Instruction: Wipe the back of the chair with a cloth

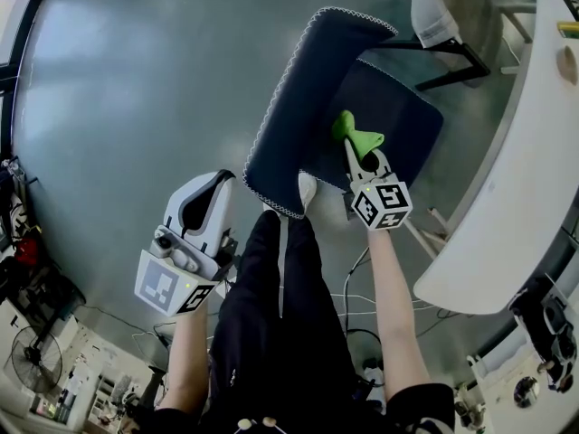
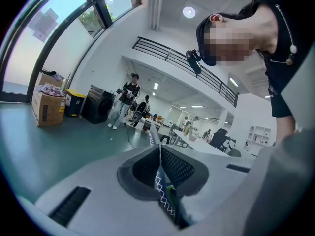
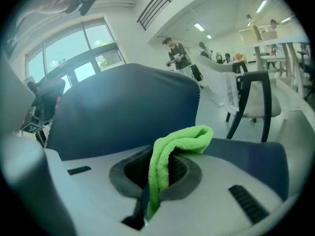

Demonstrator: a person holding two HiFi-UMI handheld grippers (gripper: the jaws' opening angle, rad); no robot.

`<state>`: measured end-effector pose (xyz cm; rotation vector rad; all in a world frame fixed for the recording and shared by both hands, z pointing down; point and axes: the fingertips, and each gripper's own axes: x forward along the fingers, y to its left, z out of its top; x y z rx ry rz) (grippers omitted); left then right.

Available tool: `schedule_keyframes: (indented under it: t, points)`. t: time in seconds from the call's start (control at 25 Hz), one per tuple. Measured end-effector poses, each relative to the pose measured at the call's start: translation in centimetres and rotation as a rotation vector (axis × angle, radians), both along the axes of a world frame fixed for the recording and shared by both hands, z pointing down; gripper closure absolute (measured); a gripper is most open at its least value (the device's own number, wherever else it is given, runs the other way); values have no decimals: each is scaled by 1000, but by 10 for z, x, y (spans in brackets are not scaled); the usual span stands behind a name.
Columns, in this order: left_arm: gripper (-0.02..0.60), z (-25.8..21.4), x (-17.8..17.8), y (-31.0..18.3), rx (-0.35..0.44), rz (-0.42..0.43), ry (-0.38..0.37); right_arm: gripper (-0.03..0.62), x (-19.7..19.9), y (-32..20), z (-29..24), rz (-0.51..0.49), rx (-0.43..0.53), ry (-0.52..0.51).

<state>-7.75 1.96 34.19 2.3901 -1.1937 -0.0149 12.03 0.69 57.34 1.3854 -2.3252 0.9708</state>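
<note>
Cloth (image 1: 365,138), green, sits clenched in the right gripper (image 1: 351,148) just beside the navy chair back (image 1: 308,89), whose white-stitched edge (image 1: 261,143) the left gripper (image 1: 222,183) pinches.

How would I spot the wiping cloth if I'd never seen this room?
Find the dark blue chair on the grey floor. Over its seat, the right hand-held gripper pinches the cloth. It is the only bright green thing there.

Head view looks steeply down on the chair (image 1: 308,107) — right claw (image 3: 156,173) view faces it closely.
</note>
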Motion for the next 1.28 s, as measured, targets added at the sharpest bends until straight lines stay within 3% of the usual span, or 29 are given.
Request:
schedule_keyframes:
  t: [0.28, 0.72, 1.04, 1.28]
  points:
    - [569, 3, 3, 3, 16, 24, -65, 576, 40, -78, 16, 193, 33, 71]
    - [569, 16, -27, -4, -24, -92, -60, 576, 80, -144, 51, 424, 0, 138]
    - [569, 23, -30, -3, -40, -86, -74, 576, 36, -159, 88, 297, -97, 14]
    - [569, 24, -32, 3, -51, -79, -70, 576, 19, -156, 85, 284, -94, 20]
